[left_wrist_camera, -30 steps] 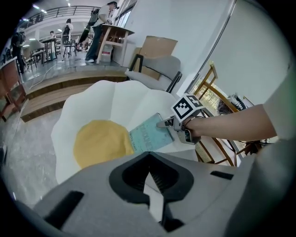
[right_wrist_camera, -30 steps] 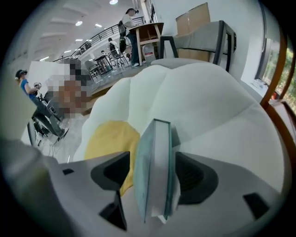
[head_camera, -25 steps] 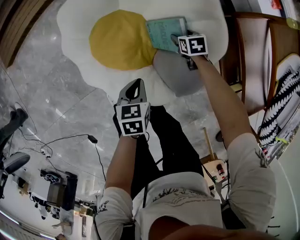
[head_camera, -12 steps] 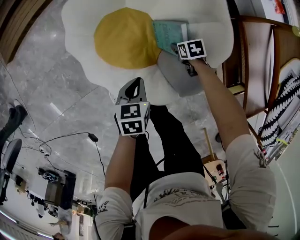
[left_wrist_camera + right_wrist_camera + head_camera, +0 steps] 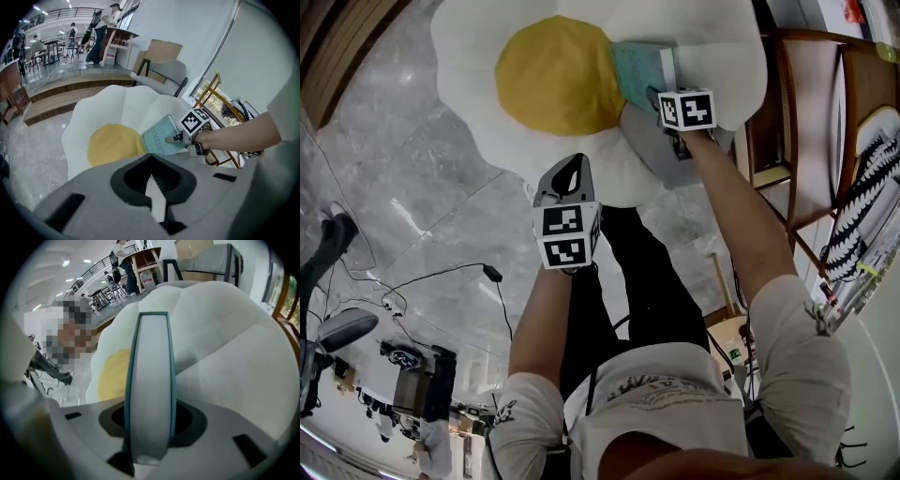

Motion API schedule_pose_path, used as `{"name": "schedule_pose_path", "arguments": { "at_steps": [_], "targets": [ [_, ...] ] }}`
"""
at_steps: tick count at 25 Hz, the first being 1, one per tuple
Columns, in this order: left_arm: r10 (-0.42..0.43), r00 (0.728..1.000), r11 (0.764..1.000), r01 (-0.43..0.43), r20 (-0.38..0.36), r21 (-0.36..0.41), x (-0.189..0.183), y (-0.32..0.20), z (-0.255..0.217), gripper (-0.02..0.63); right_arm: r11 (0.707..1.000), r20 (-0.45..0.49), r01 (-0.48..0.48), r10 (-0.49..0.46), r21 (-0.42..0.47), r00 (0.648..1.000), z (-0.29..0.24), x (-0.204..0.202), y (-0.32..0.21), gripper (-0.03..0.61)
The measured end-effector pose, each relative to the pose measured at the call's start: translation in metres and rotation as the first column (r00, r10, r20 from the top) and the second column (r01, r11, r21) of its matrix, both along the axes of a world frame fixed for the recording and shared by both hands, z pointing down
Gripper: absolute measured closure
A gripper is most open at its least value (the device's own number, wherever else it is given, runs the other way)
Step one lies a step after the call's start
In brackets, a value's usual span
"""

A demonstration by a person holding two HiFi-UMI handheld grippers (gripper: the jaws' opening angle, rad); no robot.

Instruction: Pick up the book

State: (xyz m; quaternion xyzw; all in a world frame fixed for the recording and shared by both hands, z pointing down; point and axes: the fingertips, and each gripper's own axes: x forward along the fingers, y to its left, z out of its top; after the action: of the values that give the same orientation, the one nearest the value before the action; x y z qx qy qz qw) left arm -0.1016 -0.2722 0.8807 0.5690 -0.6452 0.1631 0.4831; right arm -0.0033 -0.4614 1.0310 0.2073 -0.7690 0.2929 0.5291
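Observation:
A teal book (image 5: 634, 71) lies on a white fried-egg cushion (image 5: 478, 103), beside its yellow yolk (image 5: 553, 75). My right gripper (image 5: 660, 94) reaches it from the right. Its jaws are closing, and the book's white page edge (image 5: 150, 380) stands between them, filling the gap. In the left gripper view, the book (image 5: 158, 138) sits tilted with the right gripper (image 5: 174, 138) at its edge. My left gripper (image 5: 570, 169) hangs over the cushion's near rim, well short of the book, with its jaws together and nothing between them.
A grey pad (image 5: 661, 155) lies under the right hand on the cushion. A wooden chair (image 5: 806, 103) stands at the right. Cables (image 5: 459, 277) trail over the marble floor at the left. The person's legs are below the cushion's near edge.
The right gripper's jaws have closed in on the book. The book has tipped up, so its white page edge now shows. The left gripper has hardly moved.

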Motion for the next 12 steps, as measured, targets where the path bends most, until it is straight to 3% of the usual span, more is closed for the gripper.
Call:
{"name": "schedule_pose_path", "arguments": {
  "at_steps": [7,12],
  "targets": [
    [0.004,1.000,1.000,-0.004,0.007,0.028,-0.015,0.007,-0.022,0.594,0.999,0.106,-0.033,0.033,0.006,0.994,-0.051,-0.020,0.025,0.402],
    [0.023,0.999,0.997,-0.025,0.029,0.078,-0.014,0.006,-0.052,0.594,0.993,0.198,-0.114,0.106,0.029,0.974,-0.108,-0.021,0.042,0.402]
  ]
}}
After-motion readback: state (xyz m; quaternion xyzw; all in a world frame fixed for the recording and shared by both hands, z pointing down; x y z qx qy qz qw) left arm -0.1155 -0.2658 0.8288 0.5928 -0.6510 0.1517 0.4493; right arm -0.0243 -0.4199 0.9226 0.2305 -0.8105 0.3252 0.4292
